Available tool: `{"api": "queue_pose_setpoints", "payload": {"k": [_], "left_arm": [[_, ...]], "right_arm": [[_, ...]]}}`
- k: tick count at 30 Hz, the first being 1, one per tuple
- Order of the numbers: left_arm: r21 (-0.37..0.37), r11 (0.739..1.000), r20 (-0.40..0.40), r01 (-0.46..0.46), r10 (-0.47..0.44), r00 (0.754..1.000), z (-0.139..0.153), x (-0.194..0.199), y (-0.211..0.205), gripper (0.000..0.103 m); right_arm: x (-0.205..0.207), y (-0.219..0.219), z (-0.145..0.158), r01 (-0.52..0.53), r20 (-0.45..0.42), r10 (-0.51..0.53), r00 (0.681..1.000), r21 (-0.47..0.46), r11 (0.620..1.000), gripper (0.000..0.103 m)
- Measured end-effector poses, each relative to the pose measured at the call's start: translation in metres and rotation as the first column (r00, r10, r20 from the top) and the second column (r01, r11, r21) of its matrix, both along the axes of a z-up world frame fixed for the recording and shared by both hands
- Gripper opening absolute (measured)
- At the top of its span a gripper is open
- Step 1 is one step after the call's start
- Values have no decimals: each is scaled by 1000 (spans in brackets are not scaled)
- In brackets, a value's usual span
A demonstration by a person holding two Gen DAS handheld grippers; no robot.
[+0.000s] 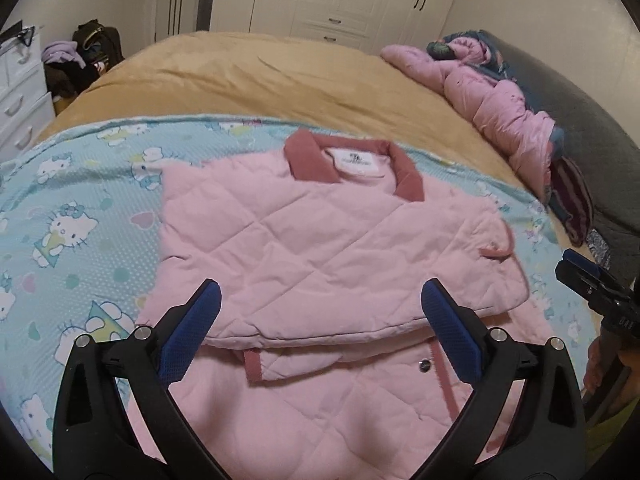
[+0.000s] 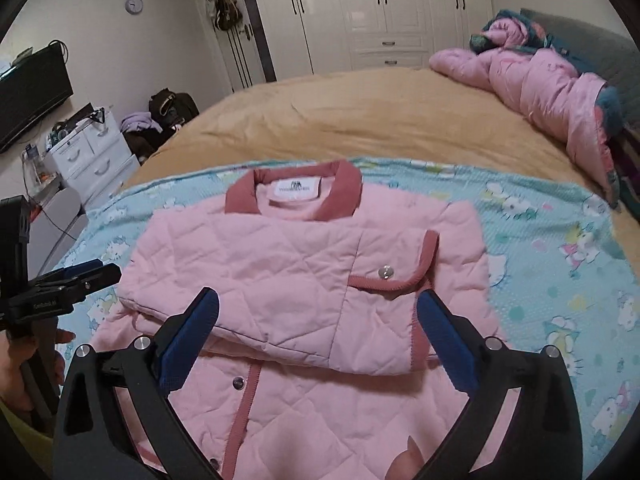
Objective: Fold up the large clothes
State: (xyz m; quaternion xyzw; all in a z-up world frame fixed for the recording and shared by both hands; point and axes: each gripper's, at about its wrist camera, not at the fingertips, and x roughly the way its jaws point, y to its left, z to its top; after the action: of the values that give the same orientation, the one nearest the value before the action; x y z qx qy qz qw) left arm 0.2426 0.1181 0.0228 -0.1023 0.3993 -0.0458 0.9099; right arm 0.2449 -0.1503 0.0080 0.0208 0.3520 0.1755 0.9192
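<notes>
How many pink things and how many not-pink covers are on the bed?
Pink things: 2, the quilted jacket and the puffy coat.
Covers that aren't pink: 2, the cat-print sheet and the tan blanket.
Total: 4

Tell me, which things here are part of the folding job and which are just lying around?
In the job:
pink jacket
left tool, open
right tool, open

Lying about:
pink quilt
backpack
drawers
wardrobe
clock

I can't read the print on the white neck label [image 2: 295, 189] inside the pink jacket's collar [image 2: 294, 192], ahead of my fingers; it's too blurred.
</notes>
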Motion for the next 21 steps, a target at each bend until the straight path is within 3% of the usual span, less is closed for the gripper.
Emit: {"api": "queue_pose_setpoints", "payload": {"k": [21], "left_arm": [[28,1000,119,-5,2,993,60,-61,-8,94]], "right_arm": [[-66,-1,57,-33,116,25,993,66,997,99]]}}
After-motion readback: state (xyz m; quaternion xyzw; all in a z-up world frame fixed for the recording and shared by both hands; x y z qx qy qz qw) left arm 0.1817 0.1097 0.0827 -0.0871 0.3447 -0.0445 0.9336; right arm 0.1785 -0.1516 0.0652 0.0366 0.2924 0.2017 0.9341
